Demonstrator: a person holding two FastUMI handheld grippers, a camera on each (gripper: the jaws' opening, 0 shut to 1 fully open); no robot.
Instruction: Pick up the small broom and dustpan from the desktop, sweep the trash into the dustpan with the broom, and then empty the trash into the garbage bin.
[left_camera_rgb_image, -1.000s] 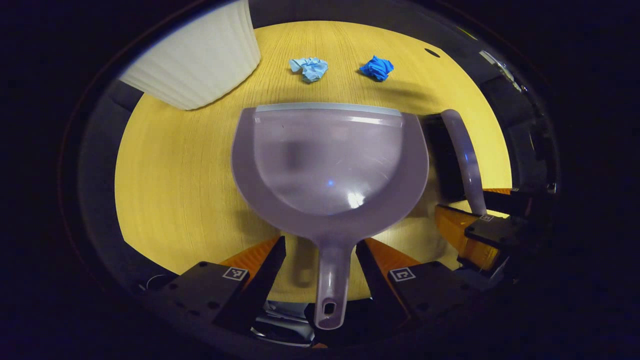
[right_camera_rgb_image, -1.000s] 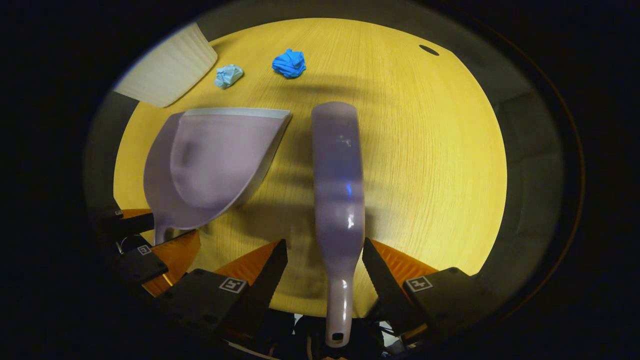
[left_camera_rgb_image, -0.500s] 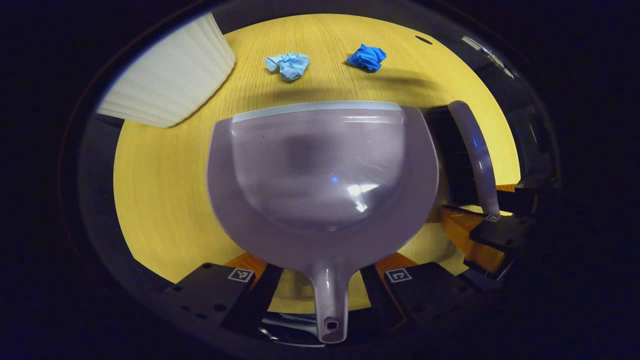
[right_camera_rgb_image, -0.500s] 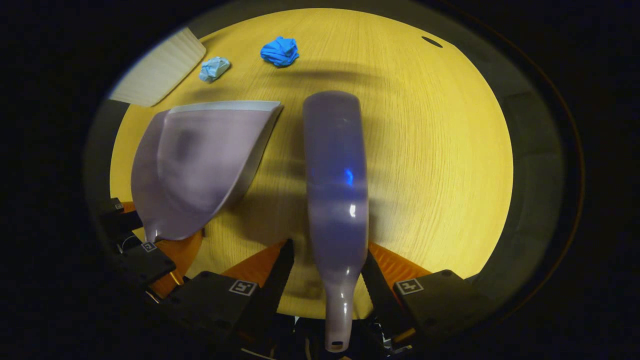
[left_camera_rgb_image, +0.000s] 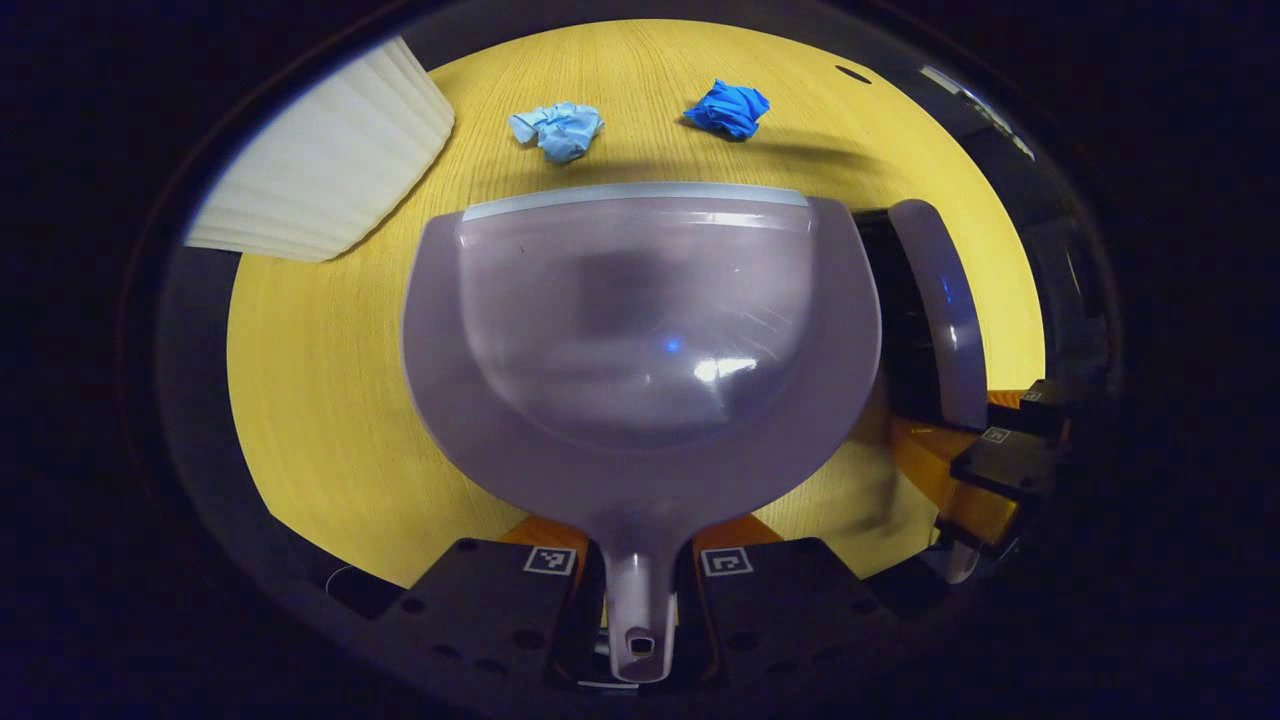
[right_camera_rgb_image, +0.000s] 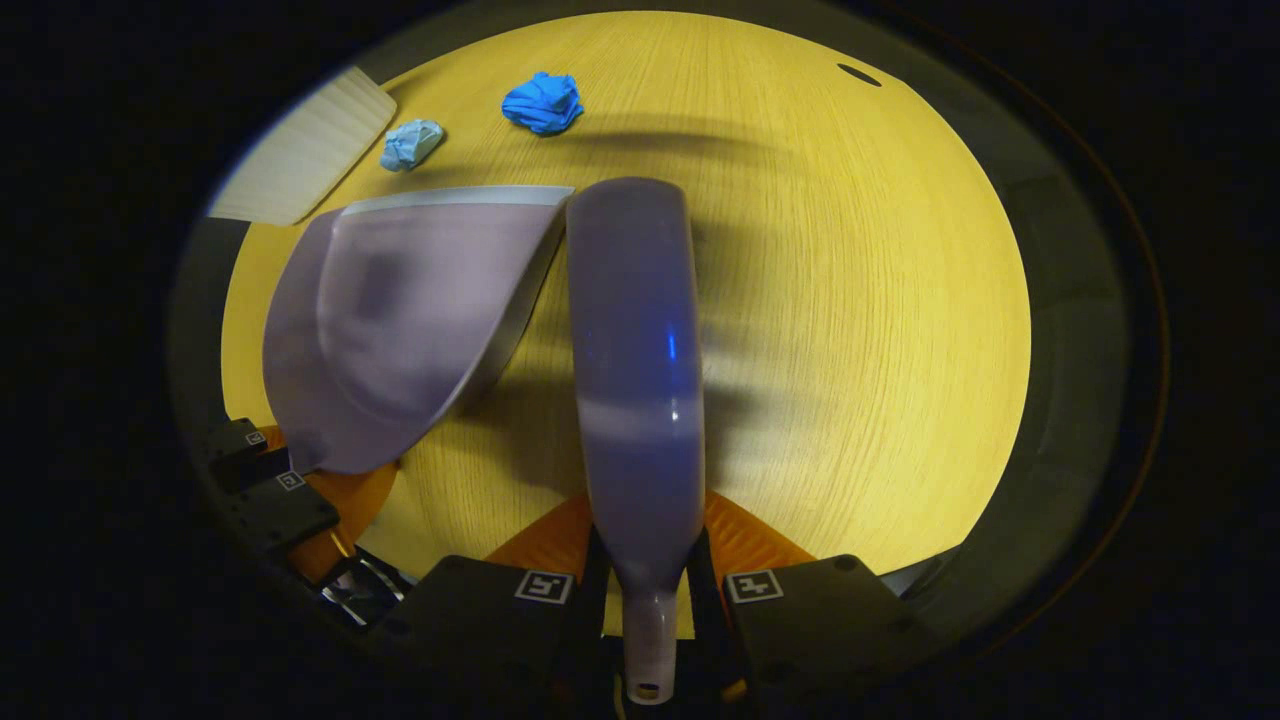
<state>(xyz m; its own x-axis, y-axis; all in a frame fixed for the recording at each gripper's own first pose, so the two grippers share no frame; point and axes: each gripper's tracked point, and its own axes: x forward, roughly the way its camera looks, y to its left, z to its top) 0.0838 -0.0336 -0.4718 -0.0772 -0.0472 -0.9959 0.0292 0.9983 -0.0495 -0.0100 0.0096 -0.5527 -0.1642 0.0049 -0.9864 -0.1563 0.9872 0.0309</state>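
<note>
Left gripper (left_camera_rgb_image: 640, 600): fingers pressing on both sides of the dustpan (left_camera_rgb_image: 640, 330) handle, gripping it. Dustpan's long axis is running straight ahead of the gripper, its mouth edge pointing away toward two crumpled paper balls (left_camera_rgb_image: 557, 130) on the yellow desktop (left_camera_rgb_image: 320, 400).

Right gripper (right_camera_rgb_image: 645, 590): clamping the neck of the broom (right_camera_rgb_image: 635, 350) handle. Broom is lying lengthwise forward, its far end just beside the dustpan's lip.

White ribbed garbage bin (left_camera_rgb_image: 320, 170) is standing ahead and left of both.
</note>
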